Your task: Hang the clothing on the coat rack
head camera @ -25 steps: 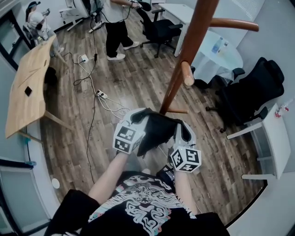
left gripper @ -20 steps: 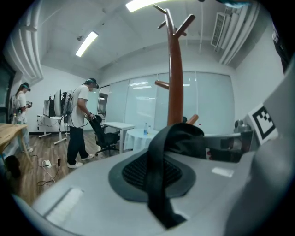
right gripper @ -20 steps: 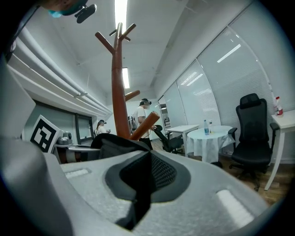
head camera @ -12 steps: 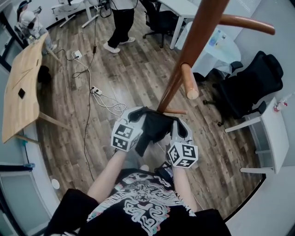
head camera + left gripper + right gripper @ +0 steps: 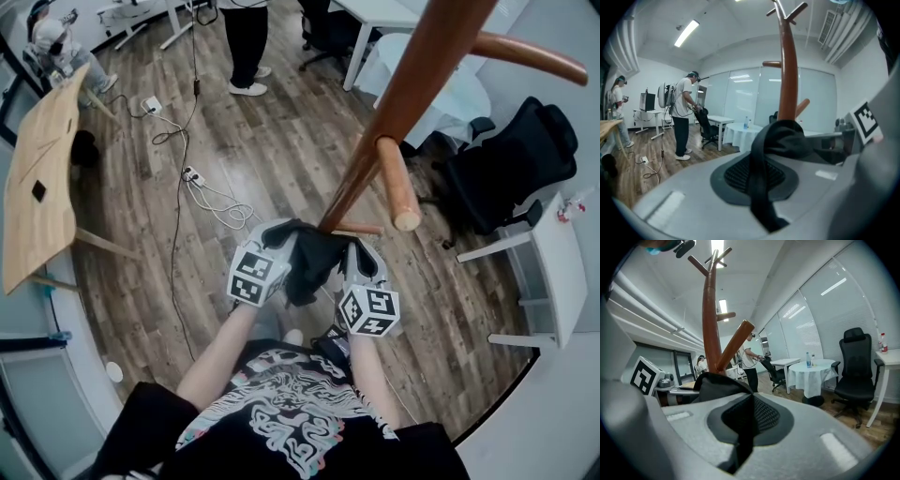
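Note:
A black garment [image 5: 314, 258] hangs bunched between my two grippers, low in front of the person's chest. My left gripper [image 5: 278, 246] is shut on its left end, and in the left gripper view a dark strip of cloth [image 5: 761, 187] runs out between the jaws. My right gripper [image 5: 354, 262] is shut on the other end; the cloth [image 5: 717, 383] folds over its pads. The brown wooden coat rack [image 5: 412, 84] rises just beyond the garment, with one peg [image 5: 398, 187] above the right gripper. The rack's pole [image 5: 788, 79] and its forked pole and peg [image 5: 711, 324] stand close ahead in both gripper views.
A person [image 5: 246, 37] stands at the back beside a black chair, another person [image 5: 52, 37] at the far left. A wooden table [image 5: 37, 178] is at left, with cables [image 5: 202, 197] on the floor. A round white table [image 5: 441, 94], a black office chair [image 5: 511, 169] and a white desk [image 5: 553, 281] are at right.
Both grippers have sunk a little with the garment and drawn slightly closer together. The rack's peg now shows larger and further right in the head view.

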`<state>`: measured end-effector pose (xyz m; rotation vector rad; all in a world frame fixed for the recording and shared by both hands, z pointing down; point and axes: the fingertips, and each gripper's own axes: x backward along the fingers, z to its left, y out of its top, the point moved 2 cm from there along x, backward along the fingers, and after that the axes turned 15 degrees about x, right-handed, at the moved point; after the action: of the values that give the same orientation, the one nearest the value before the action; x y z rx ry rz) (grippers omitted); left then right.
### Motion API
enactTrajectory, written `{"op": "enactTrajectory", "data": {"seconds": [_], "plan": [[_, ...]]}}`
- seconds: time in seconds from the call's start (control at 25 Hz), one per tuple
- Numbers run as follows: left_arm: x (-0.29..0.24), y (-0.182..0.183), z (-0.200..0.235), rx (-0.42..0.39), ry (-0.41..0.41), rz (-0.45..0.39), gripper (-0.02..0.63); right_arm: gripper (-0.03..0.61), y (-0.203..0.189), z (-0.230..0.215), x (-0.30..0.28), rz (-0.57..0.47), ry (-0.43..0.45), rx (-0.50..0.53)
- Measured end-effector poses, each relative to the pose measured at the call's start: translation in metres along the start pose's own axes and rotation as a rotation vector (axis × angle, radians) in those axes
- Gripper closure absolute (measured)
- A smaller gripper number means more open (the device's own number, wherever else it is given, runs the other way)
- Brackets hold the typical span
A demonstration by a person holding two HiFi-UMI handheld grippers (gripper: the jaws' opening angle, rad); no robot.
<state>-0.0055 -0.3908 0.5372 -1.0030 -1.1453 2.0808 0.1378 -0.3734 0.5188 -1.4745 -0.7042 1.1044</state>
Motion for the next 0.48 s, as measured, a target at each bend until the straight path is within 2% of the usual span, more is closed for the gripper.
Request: {"op": "enactTrajectory", "data": {"seconds": [0.48], "plan": [[-0.012, -0.026, 0.005, -0.01, -0.027, 0.07, 0.598, 0.575, -0.027, 0.008, -0.008, 0.088, 0.011, -0.025]]}}
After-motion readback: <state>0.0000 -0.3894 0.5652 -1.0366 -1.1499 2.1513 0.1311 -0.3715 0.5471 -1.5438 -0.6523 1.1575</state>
